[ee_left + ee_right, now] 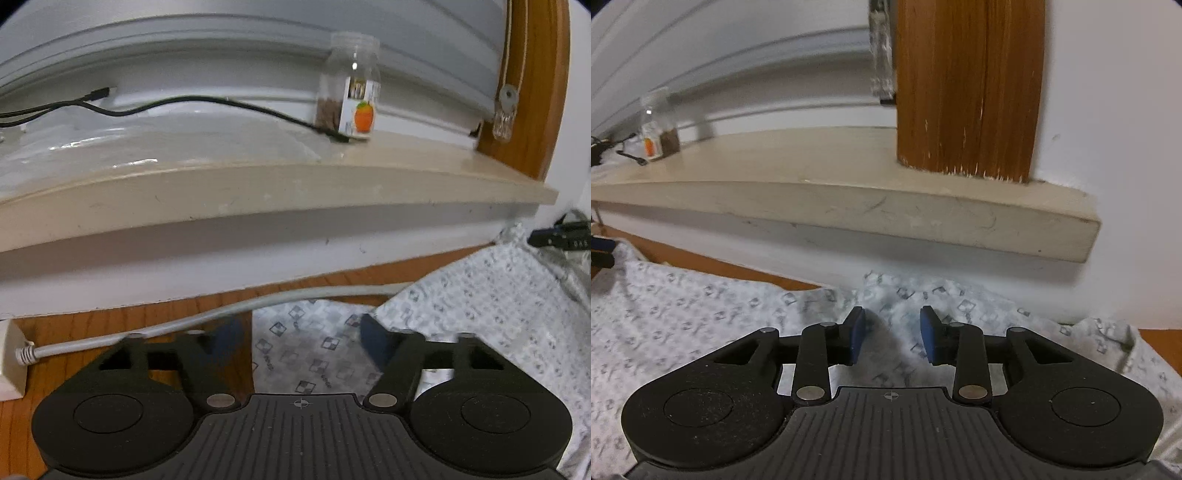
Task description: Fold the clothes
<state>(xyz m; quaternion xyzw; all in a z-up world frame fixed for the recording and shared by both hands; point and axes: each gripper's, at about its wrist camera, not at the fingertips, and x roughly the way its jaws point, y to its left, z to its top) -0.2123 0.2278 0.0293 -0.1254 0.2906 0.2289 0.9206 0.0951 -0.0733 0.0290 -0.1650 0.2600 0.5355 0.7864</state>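
The left gripper point(301, 338) has its 2 blue-padded fingers spread wide apart with nothing between them, hovering over the edge of a white garment point(480, 302) printed with small grey squares. The print carries tiny lettering, too blurred to read. The right gripper point(893, 334) also stands open, its blue pads point(857, 334) on either side of a raised ridge of the same cloth but not pinching it. The garment lies rumpled across a wooden table point(110, 325), reaching the white wall point(1108, 258) at the back on the right side. A grey cable point(184, 321) runs along the table's far edge to a white plug block point(11, 362) at left, leaving only a narrow strip of bare wood. Above, a beige sill point(258, 192) overhangs the table edge. On it stands a clear jar point(349, 88) with brown contents and a label showing an orange fruit, its text unreadable; a black cable point(221, 101) passes beside it. A wooden frame point(967, 88) rises from the sill's right end.
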